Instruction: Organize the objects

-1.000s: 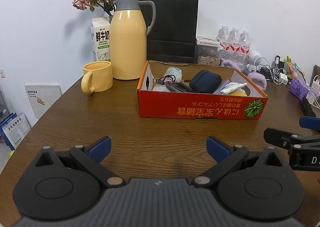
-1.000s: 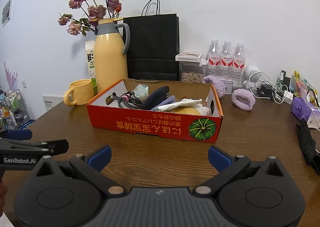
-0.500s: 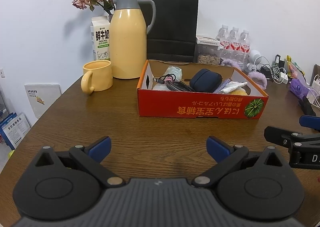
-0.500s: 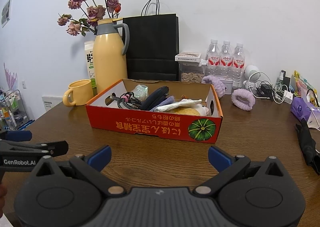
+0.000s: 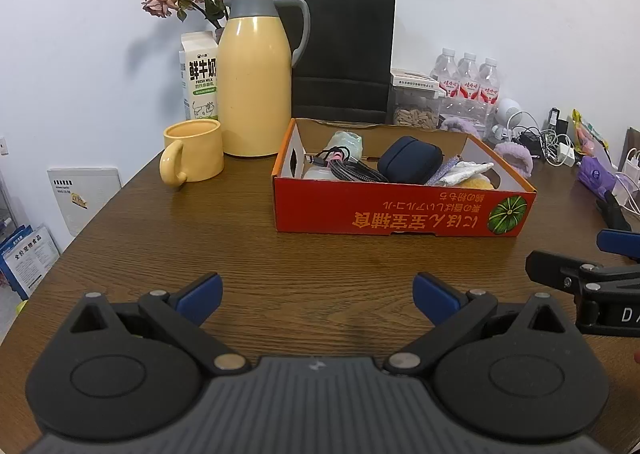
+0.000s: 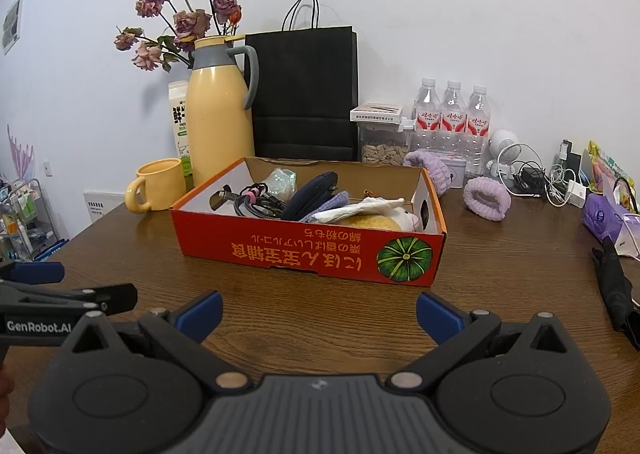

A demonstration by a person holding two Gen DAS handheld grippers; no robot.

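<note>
Two views. Left wrist: left gripper (image 5: 316, 296) hovering low over the table (image 5: 200, 238) near its front edge, jaws spread wide, gripping nothing; red box (image 5: 400, 214) sitting mid-table, holding cables (image 5: 352, 170), a navy case (image 5: 410, 162) and cloth (image 5: 464, 174). Right wrist: right gripper (image 6: 318, 314) also gaping and empty, facing the box's long side; purple scrunchie (image 6: 486, 198) lying loose toward the far right edge. Risking snagged cables dragging neighbours out, or colliding grippers, given how close together.
</note>
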